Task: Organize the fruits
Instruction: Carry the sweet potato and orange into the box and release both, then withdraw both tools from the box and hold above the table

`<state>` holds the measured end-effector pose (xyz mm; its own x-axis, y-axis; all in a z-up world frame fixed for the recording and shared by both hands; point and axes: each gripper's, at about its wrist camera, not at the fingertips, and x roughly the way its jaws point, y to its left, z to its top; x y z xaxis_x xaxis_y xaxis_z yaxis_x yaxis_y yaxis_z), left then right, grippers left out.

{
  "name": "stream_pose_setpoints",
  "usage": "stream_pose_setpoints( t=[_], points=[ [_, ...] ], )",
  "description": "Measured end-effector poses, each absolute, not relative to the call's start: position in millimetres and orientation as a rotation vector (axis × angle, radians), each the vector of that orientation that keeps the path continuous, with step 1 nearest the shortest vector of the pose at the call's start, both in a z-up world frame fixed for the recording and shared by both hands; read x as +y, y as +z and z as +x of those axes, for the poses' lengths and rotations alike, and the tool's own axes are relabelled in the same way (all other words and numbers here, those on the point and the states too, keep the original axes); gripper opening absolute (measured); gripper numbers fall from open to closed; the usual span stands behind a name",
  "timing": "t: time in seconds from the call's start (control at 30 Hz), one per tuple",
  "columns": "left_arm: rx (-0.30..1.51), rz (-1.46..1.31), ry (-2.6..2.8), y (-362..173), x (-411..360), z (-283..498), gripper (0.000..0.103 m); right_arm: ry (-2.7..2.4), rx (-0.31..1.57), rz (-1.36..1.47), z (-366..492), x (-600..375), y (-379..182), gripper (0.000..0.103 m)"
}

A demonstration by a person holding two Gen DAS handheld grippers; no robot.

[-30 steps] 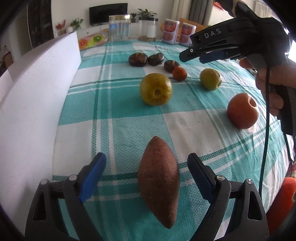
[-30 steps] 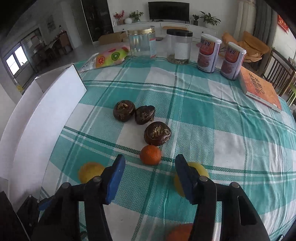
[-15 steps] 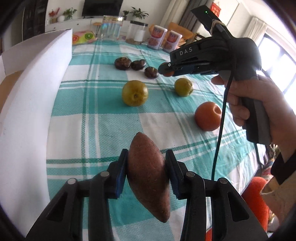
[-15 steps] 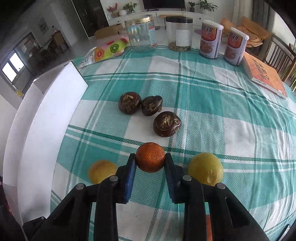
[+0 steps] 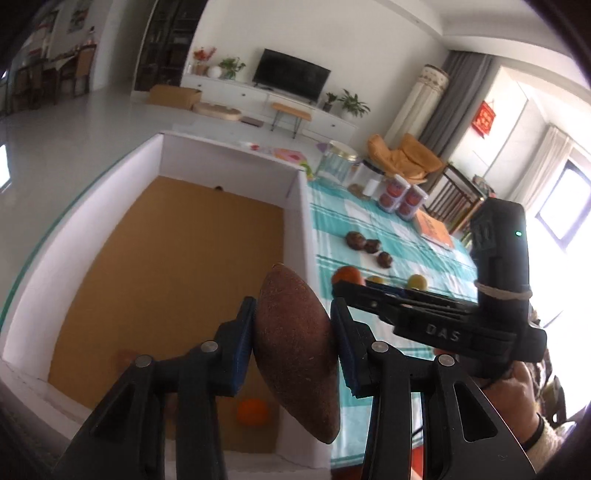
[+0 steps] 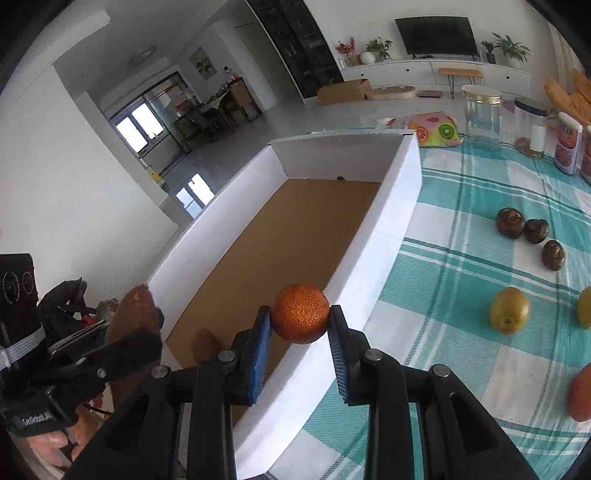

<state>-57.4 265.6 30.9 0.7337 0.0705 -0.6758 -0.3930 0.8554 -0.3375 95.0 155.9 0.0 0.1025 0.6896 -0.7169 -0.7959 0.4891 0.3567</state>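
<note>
Holding both loads above the white box point(image 6: 388, 221), the person is at the drop-off step. The left gripper point(image 5: 291, 332) clamps the brown, spindle-shaped sweet potato point(image 5: 295, 354) across its thick middle, and it hangs over the box's cardboard floor near the wall that borders the table. The right gripper point(image 6: 300, 328) pinches the small orange point(image 6: 300, 313) between its blue pads, and that fruit sits almost over the top of that same wall, not yet clearly inside.

To do this well, I would carry the right gripper further over the floor before letting go, or the orange may strike the wall and roll back onto the cloth. Both should come down low before the jaws part, since round fruit rolls and the sweet potato is heavy enough to bruise what lies under it. One orange fruit point(image 5: 252, 411) and a brown piece point(image 6: 204, 343) already lie at the near end of the floor; the open stretch toward the far wall looks the better landing place.

The checked tablecloth point(image 6: 461, 221) carries three dark round fruits point(image 6: 528, 236) toward its far side, a yellow-green fruit point(image 6: 509, 311) nearer the box, and a red one point(image 6: 580, 391) at the right edge. Jars point(image 6: 482, 118) and tins stand along the far edge. Beyond is a living room with a television point(image 6: 436, 35) and potted plants.
</note>
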Motion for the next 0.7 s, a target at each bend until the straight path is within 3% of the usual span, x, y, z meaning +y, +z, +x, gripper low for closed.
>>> stream_pose_setpoints(
  t=[0.27,0.33,0.4,0.47,0.53,0.7],
  points=[
    [0.849,-0.513,0.554,-36,309,-76,0.045,1.146,0.988,-0.307,33,199,-37,0.032],
    [0.830,-0.518,0.563,-36,307,-76,0.070,1.141,0.977,-0.296,33,192,-38,0.043],
    [0.792,-0.505,0.569,-29,302,-73,0.080,1.153,0.960,-0.247,36,179,-33,0.047],
    [0.760,-0.477,0.553,-21,293,-67,0.080,1.122,0.900,-0.214,40,157,-25,0.056],
    [0.733,-0.444,0.522,-13,280,-60,0.081,1.061,0.799,-0.188,44,129,-12,0.081],
    [0.691,-0.358,0.350,8,220,-32,0.082,0.819,0.635,-0.110,66,25,-6,0.096]
  ],
)
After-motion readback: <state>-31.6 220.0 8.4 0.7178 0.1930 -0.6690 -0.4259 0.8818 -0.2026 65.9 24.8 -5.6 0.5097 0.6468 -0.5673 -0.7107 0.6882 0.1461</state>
